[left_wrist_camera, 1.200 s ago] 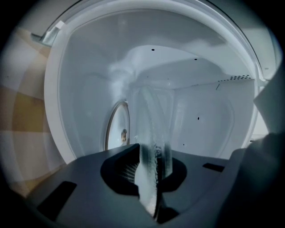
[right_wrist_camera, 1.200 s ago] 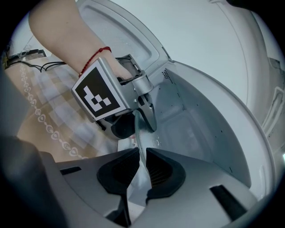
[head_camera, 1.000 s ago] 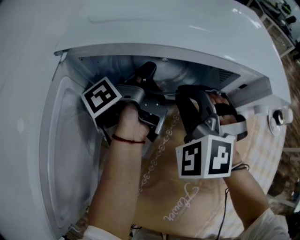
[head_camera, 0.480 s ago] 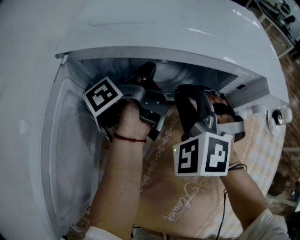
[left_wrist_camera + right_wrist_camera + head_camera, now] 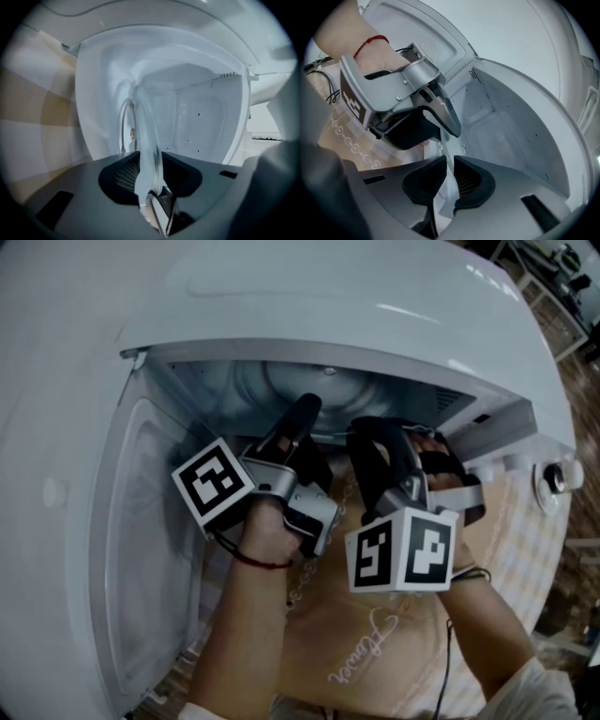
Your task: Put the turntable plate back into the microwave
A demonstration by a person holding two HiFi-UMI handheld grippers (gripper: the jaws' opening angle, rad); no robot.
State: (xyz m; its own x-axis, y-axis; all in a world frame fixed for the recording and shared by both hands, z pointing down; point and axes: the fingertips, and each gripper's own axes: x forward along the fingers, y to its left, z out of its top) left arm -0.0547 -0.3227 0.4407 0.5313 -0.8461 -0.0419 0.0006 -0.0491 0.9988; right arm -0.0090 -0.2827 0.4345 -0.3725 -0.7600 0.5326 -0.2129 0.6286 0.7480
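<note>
The clear glass turntable plate stands on edge in the mouth of the white microwave. My left gripper points level into the cavity. Its jaws have just been opening, and the plate's rim still sits between the pads with a slight gap. In the right gripper view, my right gripper is shut on the plate's rim, with the left gripper just beyond it. In the head view both grippers, left and right, reach into the opening side by side.
The microwave door hangs open at the left. The cavity's back wall and perforated side wall lie ahead. A beige lace-trimmed cloth covers the surface below. A round knob sits on the front panel at the right.
The left gripper has drawn back out of the cavity toward the person, its marker cube lower in the head view. The right gripper has stayed put.
</note>
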